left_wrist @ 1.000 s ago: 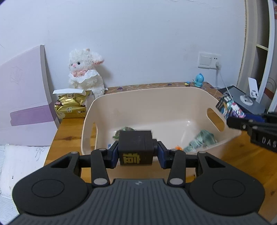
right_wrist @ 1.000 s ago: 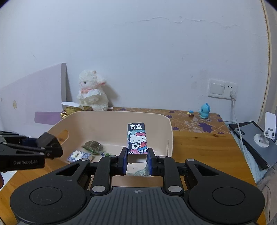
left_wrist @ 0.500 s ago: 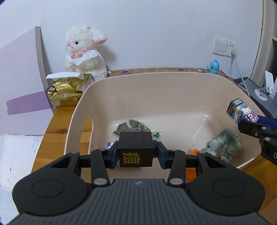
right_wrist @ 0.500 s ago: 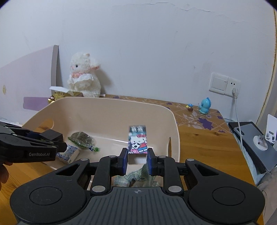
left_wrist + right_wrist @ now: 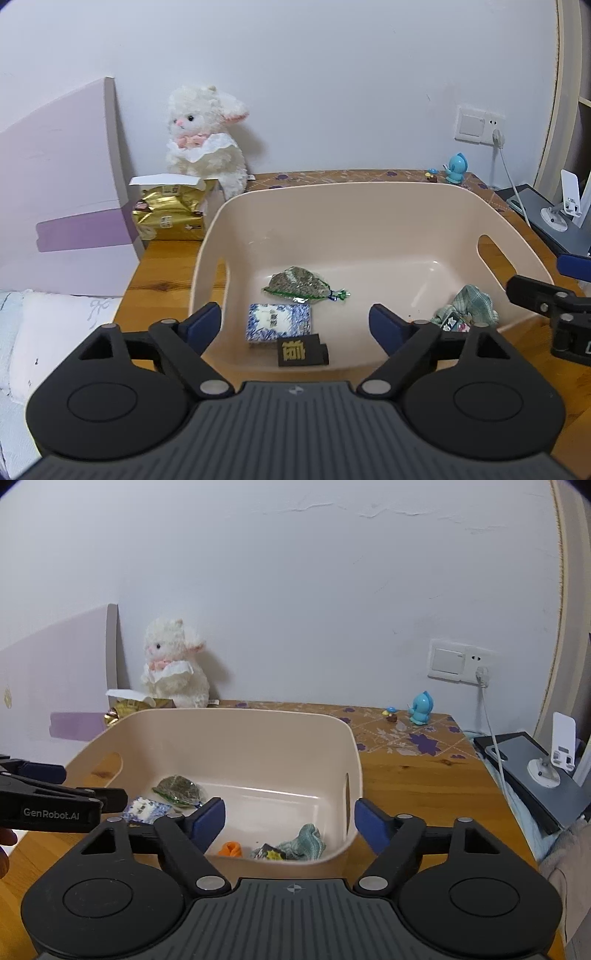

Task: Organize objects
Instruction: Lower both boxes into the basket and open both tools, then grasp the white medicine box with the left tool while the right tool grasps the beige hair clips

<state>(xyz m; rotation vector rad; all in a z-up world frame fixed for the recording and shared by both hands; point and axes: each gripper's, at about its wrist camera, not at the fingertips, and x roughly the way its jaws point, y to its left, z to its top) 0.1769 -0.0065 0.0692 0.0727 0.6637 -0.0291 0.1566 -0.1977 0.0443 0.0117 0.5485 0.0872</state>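
A beige plastic basket [image 5: 369,206] [image 5: 258,738] stands on the wooden table. On its floor lies a black box with a gold character [image 5: 301,350], beside a blue-white packet [image 5: 279,321] [image 5: 146,808] and a green wrapped packet [image 5: 299,284] [image 5: 177,790]. A colourful cartoon box [image 5: 454,325] [image 5: 271,853] lies by a green checked cloth [image 5: 469,304] [image 5: 306,842]; an orange item [image 5: 229,848] rests near it. My left gripper [image 5: 297,325] hangs open over the basket's near wall, empty. My right gripper [image 5: 290,823] is open and empty above the basket's right end.
A white plush lamb [image 5: 205,147] [image 5: 173,664] and a gold tissue pack [image 5: 170,214] sit behind the basket's left. A blue figurine [image 5: 421,709], a wall socket with cable [image 5: 476,664], and a dark tablet with a white stand [image 5: 546,771] are at right. A purple-white board [image 5: 55,192] stands left.
Both grippers opened. The black box dropped from the left gripper onto the basket floor; the cartoon box fell from the right gripper next to the green cloth. Both grippers drew back.
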